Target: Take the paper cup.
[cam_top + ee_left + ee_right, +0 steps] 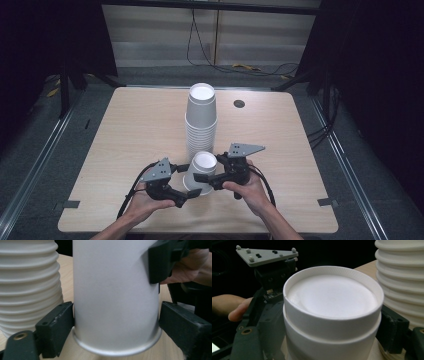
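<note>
Cup: a white paper cup point(201, 170), upside down, seen with a second nested inside.
Left gripper point(115, 322): jaws parted beside the rim.
Right gripper point(332, 335): clamped on the cup.
Neighbour: tall stack of white paper cups point(201, 117), close by.

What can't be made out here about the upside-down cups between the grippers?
- Small cup pile: its count; the right gripper view shows two nested, lower part cut off by the frame edge.
- Left gripper: pad contact unclear, view too close.
- Tall stack: base hidden behind the small pile.

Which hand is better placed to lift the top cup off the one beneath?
Right: its tongs flank the top paper cup high up; the left tongs sit low, by the lower cup.
</note>
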Available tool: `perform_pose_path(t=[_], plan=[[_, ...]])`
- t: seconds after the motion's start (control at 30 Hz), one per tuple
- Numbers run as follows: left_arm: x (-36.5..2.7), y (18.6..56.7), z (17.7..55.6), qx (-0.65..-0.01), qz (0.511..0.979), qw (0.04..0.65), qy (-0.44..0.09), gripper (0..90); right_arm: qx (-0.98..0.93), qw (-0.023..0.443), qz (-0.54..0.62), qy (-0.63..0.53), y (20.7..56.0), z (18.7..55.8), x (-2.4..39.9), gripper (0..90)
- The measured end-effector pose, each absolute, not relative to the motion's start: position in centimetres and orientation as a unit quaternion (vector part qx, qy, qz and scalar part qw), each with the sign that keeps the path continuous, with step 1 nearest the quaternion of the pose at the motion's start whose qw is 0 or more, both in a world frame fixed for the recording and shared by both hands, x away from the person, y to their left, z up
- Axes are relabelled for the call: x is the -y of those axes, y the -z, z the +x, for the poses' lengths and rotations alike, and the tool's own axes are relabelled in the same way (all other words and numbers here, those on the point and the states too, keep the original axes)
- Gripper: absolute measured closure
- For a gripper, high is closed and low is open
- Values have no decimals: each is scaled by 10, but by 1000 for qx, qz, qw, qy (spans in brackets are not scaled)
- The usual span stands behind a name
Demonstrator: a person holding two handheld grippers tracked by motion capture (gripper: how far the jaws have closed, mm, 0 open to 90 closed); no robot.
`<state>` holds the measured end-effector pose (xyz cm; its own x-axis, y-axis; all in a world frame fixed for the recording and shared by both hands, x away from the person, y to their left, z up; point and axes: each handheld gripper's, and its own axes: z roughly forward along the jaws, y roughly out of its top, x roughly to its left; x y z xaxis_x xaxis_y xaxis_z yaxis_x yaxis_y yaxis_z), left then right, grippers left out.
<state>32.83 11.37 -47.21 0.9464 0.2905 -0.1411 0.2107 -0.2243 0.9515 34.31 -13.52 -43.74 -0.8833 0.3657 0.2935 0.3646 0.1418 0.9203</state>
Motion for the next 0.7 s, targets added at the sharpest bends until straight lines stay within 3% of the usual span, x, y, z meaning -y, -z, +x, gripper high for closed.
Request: perform_pose_path(t=[0.5,0.7], plan=[[-112,473,327,-147,783,603,-31,69,-760,-15,221,-611,440,336,116,217],[-112,473,327,-143,786,601,-30,128,-758,-14,225,-612,441,336,119,216]])
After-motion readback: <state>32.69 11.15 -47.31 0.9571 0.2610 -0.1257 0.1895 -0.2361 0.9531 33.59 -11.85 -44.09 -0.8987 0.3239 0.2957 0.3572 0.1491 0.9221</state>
